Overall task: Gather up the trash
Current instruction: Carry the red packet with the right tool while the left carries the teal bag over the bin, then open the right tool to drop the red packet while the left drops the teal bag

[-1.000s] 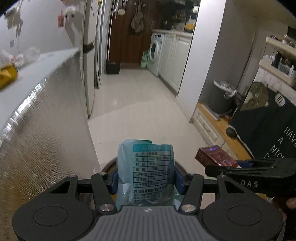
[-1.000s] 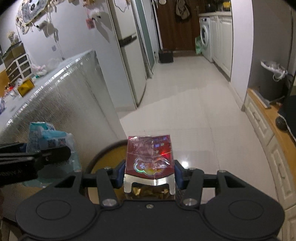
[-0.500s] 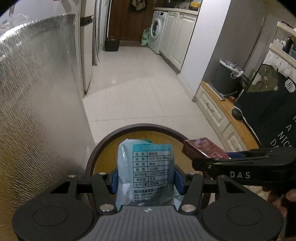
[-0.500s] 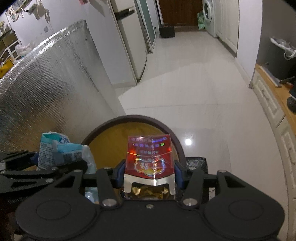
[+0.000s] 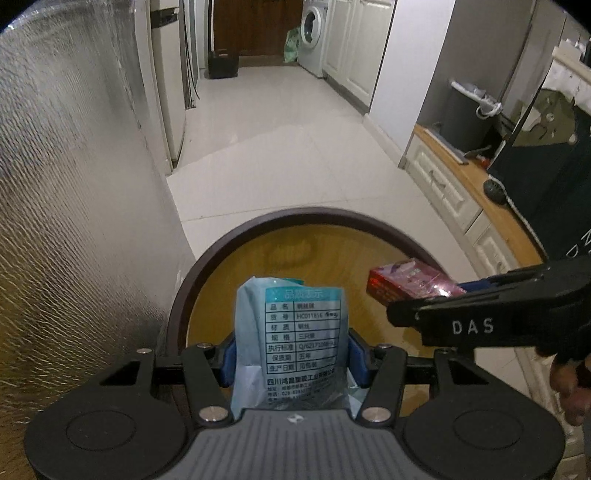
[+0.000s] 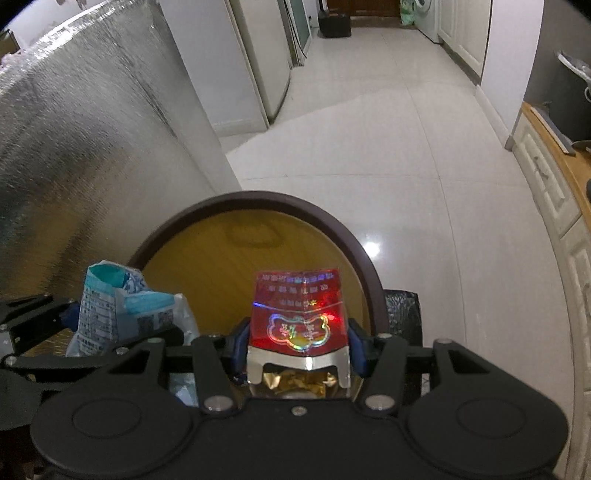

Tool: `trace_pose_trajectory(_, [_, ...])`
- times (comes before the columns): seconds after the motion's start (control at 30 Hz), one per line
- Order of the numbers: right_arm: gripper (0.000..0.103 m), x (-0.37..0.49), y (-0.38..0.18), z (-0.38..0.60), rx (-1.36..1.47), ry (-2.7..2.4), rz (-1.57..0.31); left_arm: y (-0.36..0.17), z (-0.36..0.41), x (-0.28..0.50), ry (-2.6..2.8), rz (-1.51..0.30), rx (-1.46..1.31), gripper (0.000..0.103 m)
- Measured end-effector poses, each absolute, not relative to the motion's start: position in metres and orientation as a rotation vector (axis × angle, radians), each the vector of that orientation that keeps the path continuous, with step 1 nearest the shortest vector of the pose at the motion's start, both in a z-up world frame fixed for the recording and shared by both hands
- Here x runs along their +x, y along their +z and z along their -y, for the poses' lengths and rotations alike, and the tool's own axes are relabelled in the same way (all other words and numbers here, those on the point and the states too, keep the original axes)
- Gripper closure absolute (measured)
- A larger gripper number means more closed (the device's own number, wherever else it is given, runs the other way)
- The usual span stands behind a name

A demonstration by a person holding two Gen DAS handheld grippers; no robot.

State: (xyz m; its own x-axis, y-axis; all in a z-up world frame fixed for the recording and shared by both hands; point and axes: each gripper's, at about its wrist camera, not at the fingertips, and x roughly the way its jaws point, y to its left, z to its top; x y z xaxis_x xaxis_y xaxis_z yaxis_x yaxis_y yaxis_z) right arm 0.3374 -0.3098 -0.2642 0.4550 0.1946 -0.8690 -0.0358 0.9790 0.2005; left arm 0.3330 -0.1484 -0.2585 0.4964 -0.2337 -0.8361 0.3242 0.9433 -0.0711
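Note:
My left gripper (image 5: 291, 354) is shut on a light blue plastic packet (image 5: 291, 332) with a printed label. It hangs over the open mouth of a round bin (image 5: 192, 277) with a dark brown rim and yellow inside. My right gripper (image 6: 297, 339) is shut on a red shiny cigarette pack (image 6: 299, 314), also above the bin (image 6: 354, 251). In the left wrist view the right gripper (image 5: 491, 317) comes in from the right with the red pack (image 5: 406, 282). The right wrist view shows the left gripper (image 6: 92, 336) at the left with the blue packet (image 6: 122, 306).
A counter wrapped in silver foil (image 5: 74, 184) stands close on the left of the bin. White floor tiles (image 5: 280, 147) stretch ahead to a washing machine (image 5: 312, 22). Low white drawers with a wooden top (image 5: 461, 192) and a grey bin (image 5: 465, 114) line the right.
Both grippers have come down and tilted more downward with their loads. The bin's mouth, barely seen before, now fills the lower middle of both views.

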Motion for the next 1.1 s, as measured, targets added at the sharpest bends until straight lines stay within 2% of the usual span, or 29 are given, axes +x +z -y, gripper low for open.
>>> trace_pose_trajectory(0.63, [0.048,0.358,-0.282,0.290,0.061,0.182,-1.154,-0.302,0.154,0.343,-0.316,-1.071,0.193,0.046])
trace_pose_trajectory(0.83, [0.035,0.353,-0.275,0.283,0.044,0.206,-1.154,-0.306,0.152,0.340,-0.321,-1.095,0.206,0.046])
trace_pose_trajectory(0.97, [0.034,0.347,-0.271,0.286,0.040,0.194,-1.156,-0.308,0.152,0.336,-0.324,-1.112,0.212,0.046])
trace_pose_trajectory(1.07, [0.033,0.343,-0.269,0.289,0.050,0.194,-1.156,-0.307,0.152,0.336,-0.325,-1.116,0.208,0.043])
trace_pose_trajectory(1.1, [0.033,0.342,-0.268,0.290,0.050,0.193,-1.156,-0.306,0.153,0.335,-0.328,-1.119,0.205,0.039])
